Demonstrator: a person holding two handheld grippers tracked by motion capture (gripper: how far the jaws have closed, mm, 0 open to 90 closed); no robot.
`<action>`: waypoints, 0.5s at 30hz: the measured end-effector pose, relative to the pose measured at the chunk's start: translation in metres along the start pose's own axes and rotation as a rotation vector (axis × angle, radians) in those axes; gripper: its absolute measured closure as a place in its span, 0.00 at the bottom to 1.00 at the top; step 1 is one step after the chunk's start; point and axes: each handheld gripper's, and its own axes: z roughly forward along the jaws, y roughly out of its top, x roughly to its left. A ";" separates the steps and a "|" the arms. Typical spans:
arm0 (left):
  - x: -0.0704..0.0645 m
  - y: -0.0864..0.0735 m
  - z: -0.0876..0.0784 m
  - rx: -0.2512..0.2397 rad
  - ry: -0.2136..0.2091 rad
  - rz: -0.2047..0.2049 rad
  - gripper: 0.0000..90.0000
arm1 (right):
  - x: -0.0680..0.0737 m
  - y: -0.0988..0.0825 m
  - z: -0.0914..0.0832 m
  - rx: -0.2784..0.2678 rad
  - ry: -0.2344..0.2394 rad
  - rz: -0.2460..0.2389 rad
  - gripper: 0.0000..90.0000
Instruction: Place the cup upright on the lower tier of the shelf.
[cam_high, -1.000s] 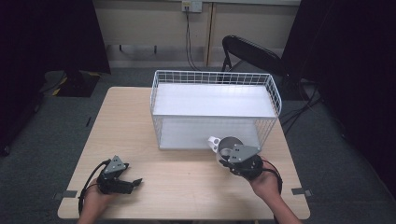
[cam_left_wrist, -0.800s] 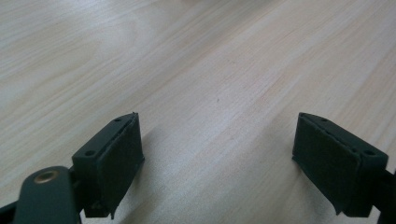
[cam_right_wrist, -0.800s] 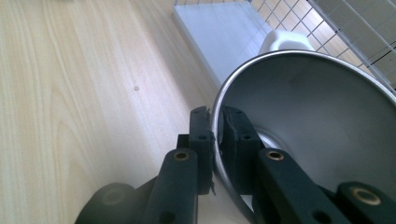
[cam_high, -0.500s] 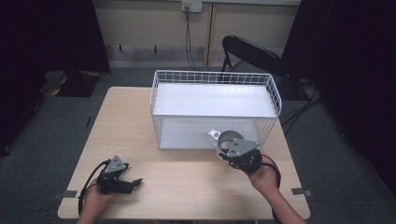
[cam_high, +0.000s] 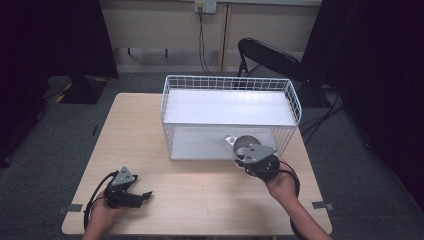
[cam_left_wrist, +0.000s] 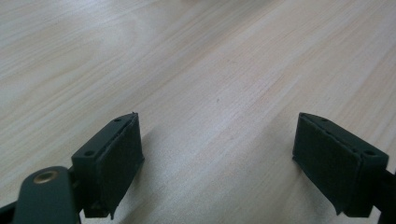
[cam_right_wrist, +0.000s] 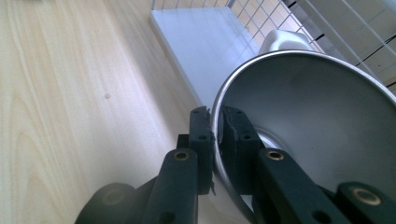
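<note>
A shiny metal cup (cam_high: 243, 145) with a white handle tab (cam_high: 230, 140) hangs tilted at the front wall of the white wire basket (cam_high: 230, 78). My right gripper (cam_high: 249, 153) is shut on the cup's rim. In the right gripper view the jaws pinch the thin rim of the cup (cam_right_wrist: 317, 107), one pad inside and one outside, where the right gripper (cam_right_wrist: 215, 116) meets it, and the white handle (cam_right_wrist: 285, 39) lies beyond. My left gripper (cam_high: 144, 195) rests at the table's front left, open with nothing between its pads (cam_left_wrist: 116, 158).
The basket (cam_right_wrist: 210, 42) has a white floor and stands at the back middle of the light wooden table (cam_high: 130, 130). A black chair (cam_high: 265, 55) and cables sit behind the table. Bare wood lies under the left gripper (cam_left_wrist: 217, 154).
The right gripper has carried the cup away from the table's front, closer to the basket's front wall. The left gripper has stayed where it was.
</note>
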 end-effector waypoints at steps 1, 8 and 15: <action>0.000 0.000 0.000 0.000 0.000 0.000 0.17 | -0.001 0.000 0.000 0.000 -0.004 -0.002 0.92; 0.000 0.000 0.000 0.000 0.000 0.000 0.17 | -0.004 0.002 0.004 -0.007 -0.012 -0.017 0.92; 0.000 0.000 0.000 -0.001 0.001 0.000 0.17 | -0.005 0.005 0.008 -0.009 -0.022 -0.031 0.92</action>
